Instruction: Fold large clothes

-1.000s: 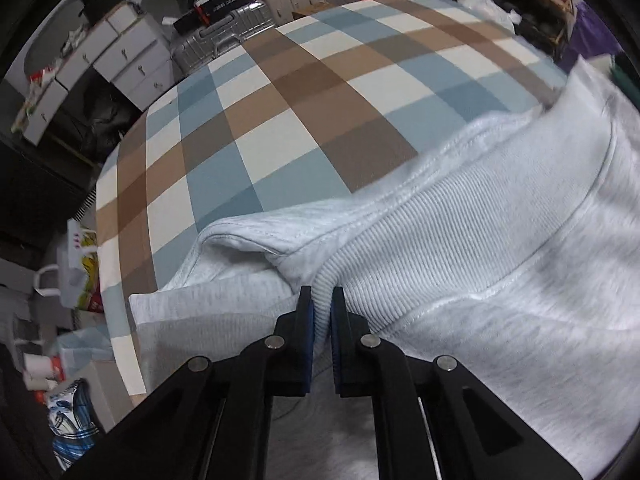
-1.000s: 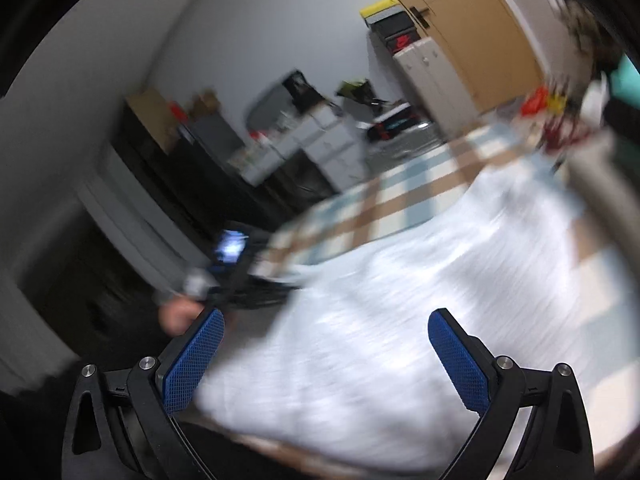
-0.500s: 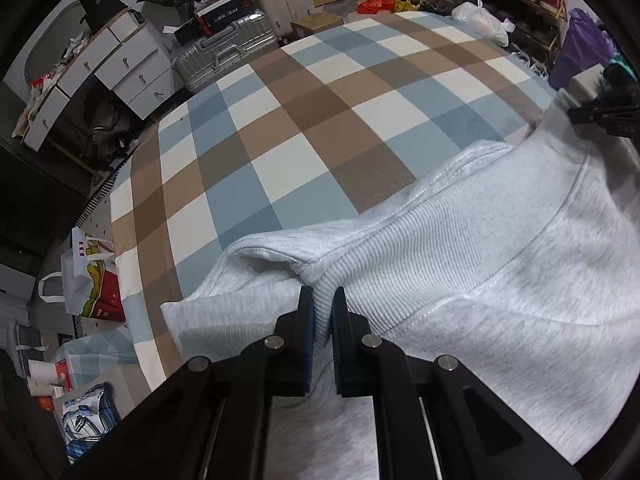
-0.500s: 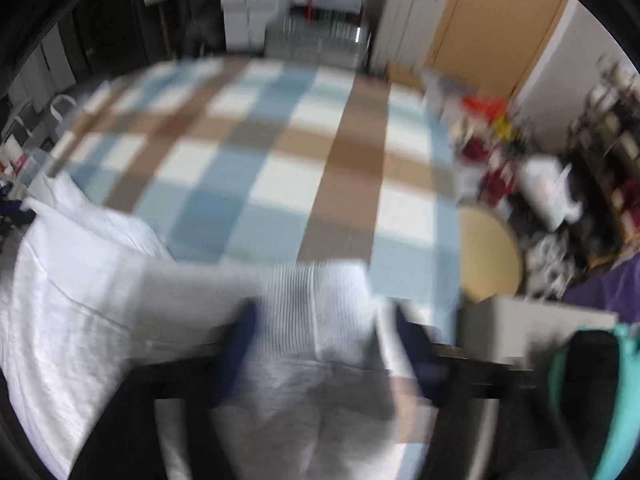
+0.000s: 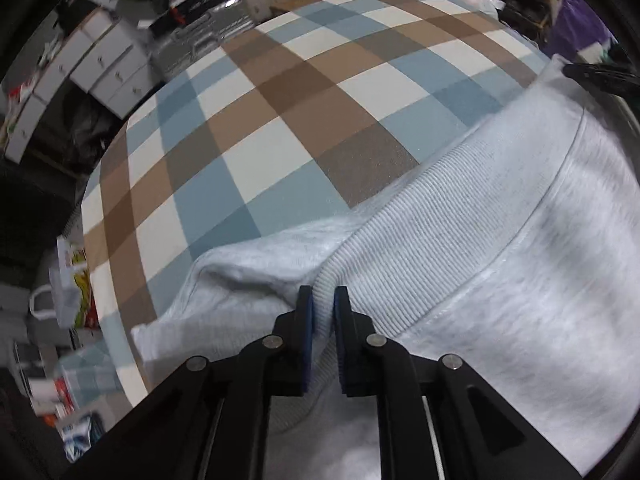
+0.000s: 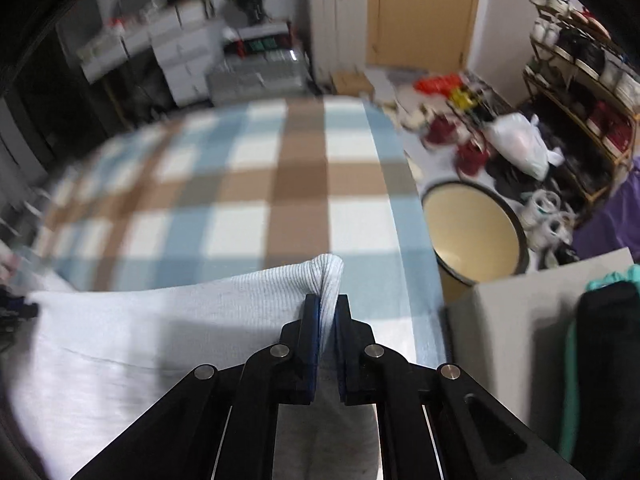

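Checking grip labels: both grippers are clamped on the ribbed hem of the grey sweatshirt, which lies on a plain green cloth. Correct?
Not quite. The cloth is checked blue, brown and white, as the left wrist view shows. Both the left gripper and right gripper do clamp the grey sweatshirt's ribbed hem.

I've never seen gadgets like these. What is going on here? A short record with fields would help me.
Activity: folding a large light grey sweatshirt
Surface: blue, brown and white checked cloth
Left gripper: jaws pinched on one corner of the ribbed hem, having just eased open slightly
Right gripper: jaws clamped on the other hem corner
Garment: lying on the cloth, hem stretched between the two grippers
Nearby: round cream tray on the floor past the surface's edge
Clarity: right view is partly blurred
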Demonstrator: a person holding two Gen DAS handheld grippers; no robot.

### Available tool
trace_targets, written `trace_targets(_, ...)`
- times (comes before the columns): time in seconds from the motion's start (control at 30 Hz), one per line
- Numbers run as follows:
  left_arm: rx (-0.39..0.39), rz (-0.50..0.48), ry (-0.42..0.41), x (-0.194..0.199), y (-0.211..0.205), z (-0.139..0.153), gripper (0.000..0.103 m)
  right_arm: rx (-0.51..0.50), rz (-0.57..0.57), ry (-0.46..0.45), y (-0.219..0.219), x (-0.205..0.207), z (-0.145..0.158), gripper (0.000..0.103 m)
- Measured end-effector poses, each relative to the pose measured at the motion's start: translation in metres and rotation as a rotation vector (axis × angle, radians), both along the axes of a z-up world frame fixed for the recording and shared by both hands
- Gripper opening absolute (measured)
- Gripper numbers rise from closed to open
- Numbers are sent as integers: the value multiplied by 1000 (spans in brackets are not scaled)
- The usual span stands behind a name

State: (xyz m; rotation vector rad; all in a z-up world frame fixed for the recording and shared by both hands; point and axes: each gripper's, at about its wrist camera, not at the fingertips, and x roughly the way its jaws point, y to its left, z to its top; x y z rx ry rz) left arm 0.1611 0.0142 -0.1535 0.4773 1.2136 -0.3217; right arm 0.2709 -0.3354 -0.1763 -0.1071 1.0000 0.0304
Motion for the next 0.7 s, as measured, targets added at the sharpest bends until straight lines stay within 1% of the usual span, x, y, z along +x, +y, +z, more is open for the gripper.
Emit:
trace_targets(0.03, 2, -12, -11, 0, 1, 1, 11, -33, 8, 10, 4, 3, -6, 8)
trace_targets(0.1, 18, -6, -42, -2, 7, 10, 20, -125, 22, 1, 9, 4, -11, 8)
trace_targets(0.13, 43, 9, -57, -3, 12, 16, 26, -153, 24, -1, 8, 4, -11, 9)
trace_targets(0.17, 68, 32, -71, -4, 21, 24, 31, -157, 34, 0, 6, 2, -9, 10)
trace_targets(0.2, 61, 45, -73, -7, 29, 30, 32, -141, 43, -9, 3, -1, -5, 13)
trace_targets(0.23, 26, 64, -74, -11, 42, 41, 32, -124, 42, -22, -1, -6, 1, 15)
trace_targets(0.27, -14, 89, -77, -16, 56, 52, 38, -109, 32, -30, -4, -8, 5, 21)
trace_targets(0.3, -33, 115, -82, -20, 67, 59, 45, -66, 11, -46, -11, -15, 15, 33)
trace_targets(0.33, -45, 152, -93, -25, 81, 66, 68, -27, 4, -65, -15, -21, 24, 38)
trace_targets(0.37, -57, 181, -105, -31, 90, 69, 84, 28, 3, -108, -20, -33, 37, 44)
trace_targets(0.4, -80, 208, -114, -38, 102, 70, 84, 50, 3, -130, -22, -41, 46, 52)
trace_targets(0.43, -100, 218, -104, -43, 109, 68, 84, 78, 6, -152, -23, -50, 54, 58)
trace_targets(0.47, -105, 226, -80, -46, 114, 63, 84, 123, 16, -179, -23, -62, 65, 63)
trace_targets(0.53, -102, 245, -34, -49, 115, 46, 84, 217, 45, -220, -19, -86, 80, 68)
trace_targets(0.57, -109, 246, -15, -51, 114, 38, 84, 246, 60, -228, -15, -93, 84, 71)
trace_targets(0.63, -143, 249, 22, -51, 109, 23, 82, 315, 106, -264, -1, -117, 91, 76)
trace_targets(0.67, -156, 256, 33, -52, 107, 19, 64, 337, 135, -277, 10, -133, 93, 78)
trace_targets(0.7, -173, 266, 61, -51, 107, 12, 44, 347, 152, -284, 19, -142, 92, 81)
